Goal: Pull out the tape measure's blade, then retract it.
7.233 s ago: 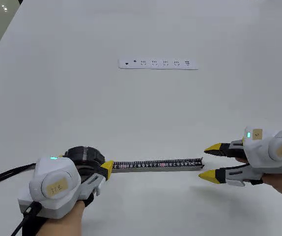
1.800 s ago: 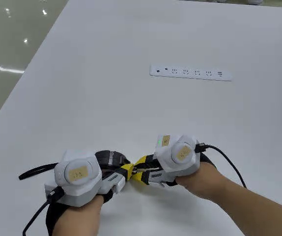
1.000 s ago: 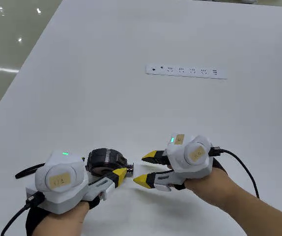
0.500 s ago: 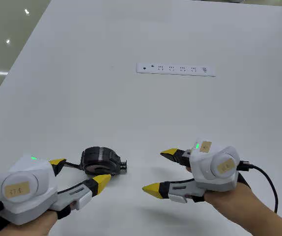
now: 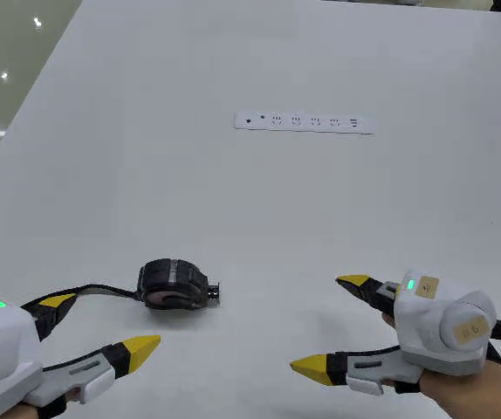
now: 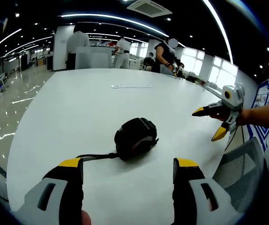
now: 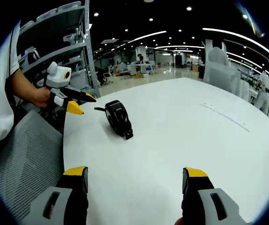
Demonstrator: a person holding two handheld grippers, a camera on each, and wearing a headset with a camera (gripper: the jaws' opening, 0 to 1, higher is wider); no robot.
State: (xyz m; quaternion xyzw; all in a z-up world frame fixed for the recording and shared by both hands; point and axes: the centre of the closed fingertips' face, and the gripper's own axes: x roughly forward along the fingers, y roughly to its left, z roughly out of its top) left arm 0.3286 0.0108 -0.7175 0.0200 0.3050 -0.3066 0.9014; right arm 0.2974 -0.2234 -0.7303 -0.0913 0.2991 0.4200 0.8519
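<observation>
Beside the tape measure (image 5: 174,285), left tool (image 5: 102,323) and right tool (image 5: 329,323), low, jaws apart.

Left gripper (image 5: 102,323) sitting at lower left, jaws gaping wide, gripping nothing, yellow tips pointing right. Right gripper (image 5: 329,323) sitting at lower right, jaws likewise spread, empty, tips pointing left toward other gripper. Right hand (image 5: 477,394) wrapping its handle from behind. Grippers standing well apart.

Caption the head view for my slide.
Retracted tape measure lies on white table, between open left hand-held gripper and open right hand-held gripper.
</observation>
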